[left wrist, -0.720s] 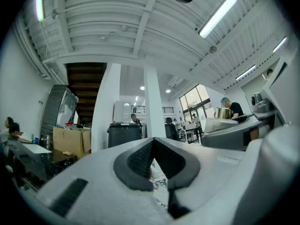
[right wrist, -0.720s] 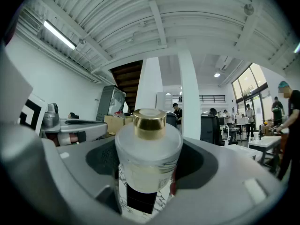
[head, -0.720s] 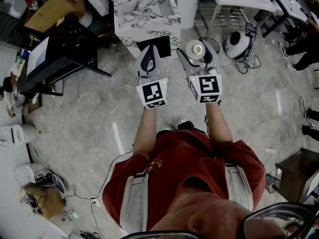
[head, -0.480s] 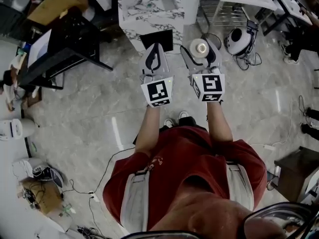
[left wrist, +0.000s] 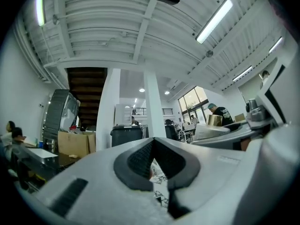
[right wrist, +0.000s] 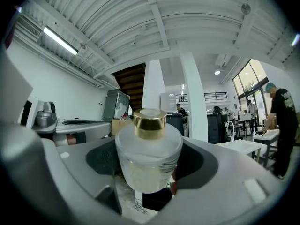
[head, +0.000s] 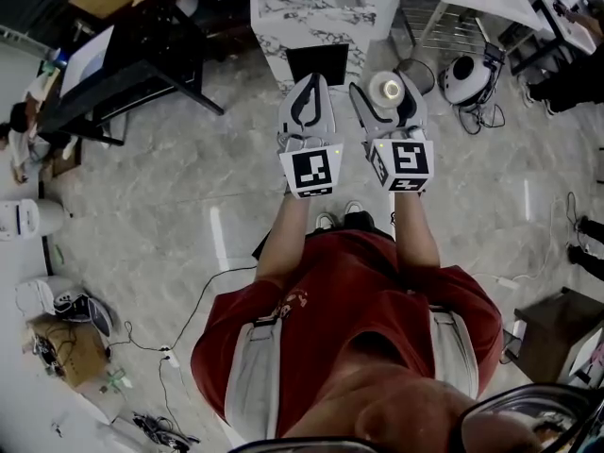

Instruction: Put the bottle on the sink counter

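Shifted since the earlier frames: the marble sink counter (head: 283, 28) lies closer to your two grippers, its far part cut off at the head view's top edge.
- Your left gripper (head: 310, 83): jaws closed tip to tip, nothing between them.
- Your right gripper (head: 386, 96), just right of the left one: jaws wide, clamped on the bottle (right wrist: 148, 156).
- Bottle: frosted glass, gold cap, upright. It is carried above the grey floor (head: 170, 187), just near and right of the counter's front, not on the counter.
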